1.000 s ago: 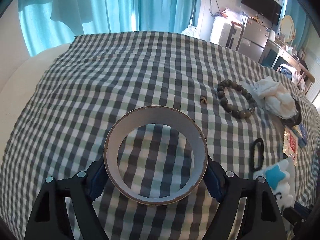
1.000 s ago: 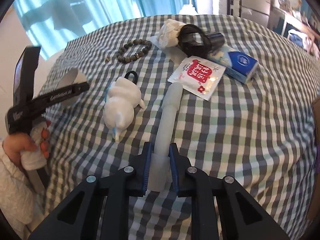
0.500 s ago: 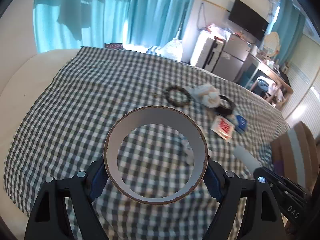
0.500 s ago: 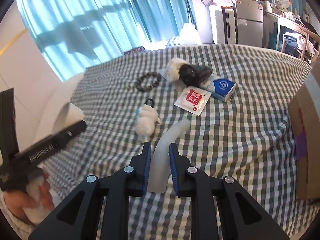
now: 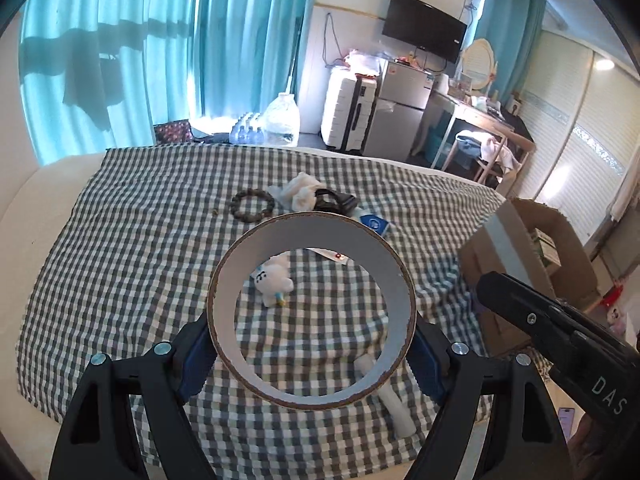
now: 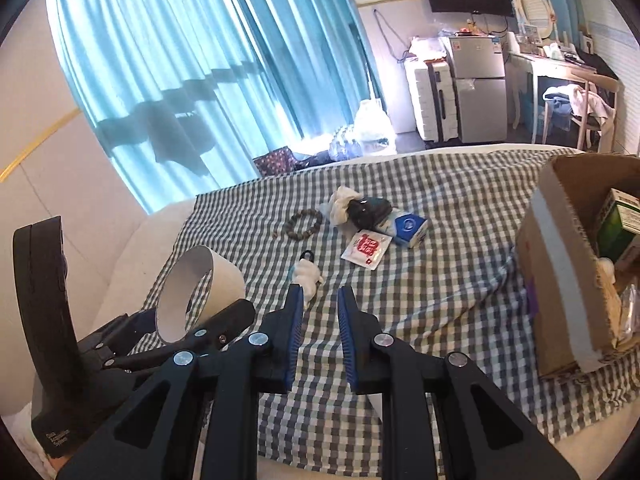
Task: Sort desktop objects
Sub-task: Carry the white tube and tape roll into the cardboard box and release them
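left gripper [image 5: 312, 344] is clamping the tape roll [image 5: 320, 232] across its outer wall, left of the cardboard box [image 5: 560, 224]; the thin round ring is risking squirming out of the pads and dropping short of the box.

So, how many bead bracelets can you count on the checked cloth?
1: the bead bracelet lies on the far part of the checked cloth, just left of the crumpled white cloth. Others could be hidden inside the cardboard box.
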`<state>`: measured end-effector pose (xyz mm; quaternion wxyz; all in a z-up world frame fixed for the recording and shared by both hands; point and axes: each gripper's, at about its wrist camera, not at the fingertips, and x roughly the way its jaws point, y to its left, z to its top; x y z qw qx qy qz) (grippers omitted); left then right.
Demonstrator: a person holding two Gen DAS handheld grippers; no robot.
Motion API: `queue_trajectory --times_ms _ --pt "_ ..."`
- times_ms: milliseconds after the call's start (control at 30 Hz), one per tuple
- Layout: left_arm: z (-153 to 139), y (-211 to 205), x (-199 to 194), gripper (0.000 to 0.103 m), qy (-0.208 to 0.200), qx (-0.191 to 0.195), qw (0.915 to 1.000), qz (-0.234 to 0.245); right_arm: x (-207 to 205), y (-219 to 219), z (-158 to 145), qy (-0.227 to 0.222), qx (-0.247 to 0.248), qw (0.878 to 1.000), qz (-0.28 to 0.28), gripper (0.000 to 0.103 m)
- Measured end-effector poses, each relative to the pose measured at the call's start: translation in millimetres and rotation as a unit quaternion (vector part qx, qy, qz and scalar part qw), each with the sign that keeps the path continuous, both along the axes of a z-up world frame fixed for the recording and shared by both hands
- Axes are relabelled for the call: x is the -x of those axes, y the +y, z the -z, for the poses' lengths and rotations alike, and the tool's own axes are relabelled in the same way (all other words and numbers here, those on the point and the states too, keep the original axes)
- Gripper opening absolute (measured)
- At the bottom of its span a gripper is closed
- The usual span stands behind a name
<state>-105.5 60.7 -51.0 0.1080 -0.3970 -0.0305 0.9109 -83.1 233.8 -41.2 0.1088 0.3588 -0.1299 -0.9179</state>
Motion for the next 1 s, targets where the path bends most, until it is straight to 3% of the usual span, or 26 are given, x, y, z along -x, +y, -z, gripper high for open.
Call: queue_trajectory --times_ms 100,167,200,333,433,567,667,733,800,1000 --pt "-0.1 2.6 -3.4 0.083 -0.001 0.006 1.0 -0.004 -5.5 13.9 7.0 -0.004 0.004 1.0 0.016 0.019" --pt "5.2 -2.2 -4.3 0.083 -0.006 0.006 0.9999 -0.013 -4.7 25.3 21.6 -0.015 0.027 0.999 0.021 0.039" --pt "8.9 -4.7 -4.5 0.083 -0.01 0.006 0.9998 -0.018 -1.2 28.9 33.0 -0.034 0.034 0.999 0.024 0.055" --pt "27.2 -13.0 -6.1 0.083 -0.033 0.013 0.9987 -0.036 9.7 21.4 82.2 -0.09 0.012 0.996 0.013 0.057" --pt "41.1 -20.2 -4.2 0.083 -0.051 0.012 0.9976 -0.045 20.4 1.6 122.5 -0.128 -0.04 0.991 0.002 0.057" --pt "57.3 -24.9 1.1 0.083 -0.066 0.015 0.9964 -0.052 36.9 -12.3 178.5 -0.204 -0.072 0.976 -0.018 0.057" --pt "63.1 -29.4 3.3 0.083 -0.073 0.016 0.9958 -0.053 44.1 -21.1 193.4 -0.217 -0.106 0.97 -0.019 0.046" --pt "65.3 -31.5 3.7 0.083 -0.074 0.017 0.9956 -0.054 45.3 -25.0 191.8 -0.207 -0.131 0.969 -0.028 0.025" --pt "66.1 -32.2 4.9 0.083 -0.077 0.02 0.9953 -0.055 43.9 -23.8 190.2 -0.199 -0.134 0.971 -0.024 0.018" --pt "59.9 -34.3 2.0 0.083 -0.066 0.028 0.996 -0.055 32.0 -17.6 167.5 -0.17 -0.126 0.977 -0.01 0.014"
